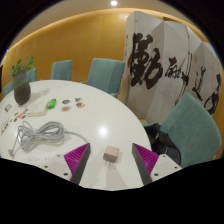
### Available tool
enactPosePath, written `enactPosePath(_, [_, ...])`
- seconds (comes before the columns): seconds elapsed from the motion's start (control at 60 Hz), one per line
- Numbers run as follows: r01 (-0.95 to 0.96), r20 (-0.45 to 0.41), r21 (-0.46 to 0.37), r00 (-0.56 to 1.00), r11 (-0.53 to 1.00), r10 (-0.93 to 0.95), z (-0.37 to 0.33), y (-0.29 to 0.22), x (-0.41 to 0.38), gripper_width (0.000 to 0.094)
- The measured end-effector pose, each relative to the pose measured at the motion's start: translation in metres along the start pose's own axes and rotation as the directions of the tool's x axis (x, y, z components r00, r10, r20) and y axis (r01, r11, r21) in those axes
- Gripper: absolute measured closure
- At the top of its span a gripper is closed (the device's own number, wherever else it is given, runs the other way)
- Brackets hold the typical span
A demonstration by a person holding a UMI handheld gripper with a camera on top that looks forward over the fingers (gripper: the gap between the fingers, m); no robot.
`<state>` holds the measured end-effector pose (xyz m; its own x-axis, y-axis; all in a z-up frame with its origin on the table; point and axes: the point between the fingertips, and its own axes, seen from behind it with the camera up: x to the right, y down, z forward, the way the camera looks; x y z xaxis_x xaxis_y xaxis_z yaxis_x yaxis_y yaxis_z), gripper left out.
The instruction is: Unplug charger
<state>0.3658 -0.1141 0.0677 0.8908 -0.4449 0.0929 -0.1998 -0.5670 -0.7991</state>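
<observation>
A small pale square charger block (pixel 111 153) lies on the white table (pixel 95 120), between my two fingers with a gap on each side. My gripper (pixel 111 160) is open; its magenta pads (pixel 76 157) stand wide apart at either side of the block. A coiled white cable (pixel 40 134) lies on the table just beyond the left finger. I cannot see any cable joined to the block.
Small items (pixel 66 102) and a dark potted plant (pixel 22 85) sit at the table's far left. Teal chairs (pixel 104 73) stand round the table, one (pixel 186 125) close at the right. A white screen with black calligraphy (pixel 165 60) stands behind.
</observation>
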Motion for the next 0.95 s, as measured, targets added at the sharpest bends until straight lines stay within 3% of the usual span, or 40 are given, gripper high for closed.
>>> enactPosePath(0.233, [0.004, -0.036, 0.075, 0.999, 0.997, -0.001, -0.119, -0.021, -0.009, 0.0061])
enactPosePath(0.483, [-0.018, -0.086, 0.088, 0.996, 0.996, 0.026, -0.214, -0.001, -0.018, 0.0062])
enactPosePath(0.95, [0.048, -0.116, 0.108, 0.993, 0.993, -0.035, -0.259, 0.013, -0.031, 0.0065])
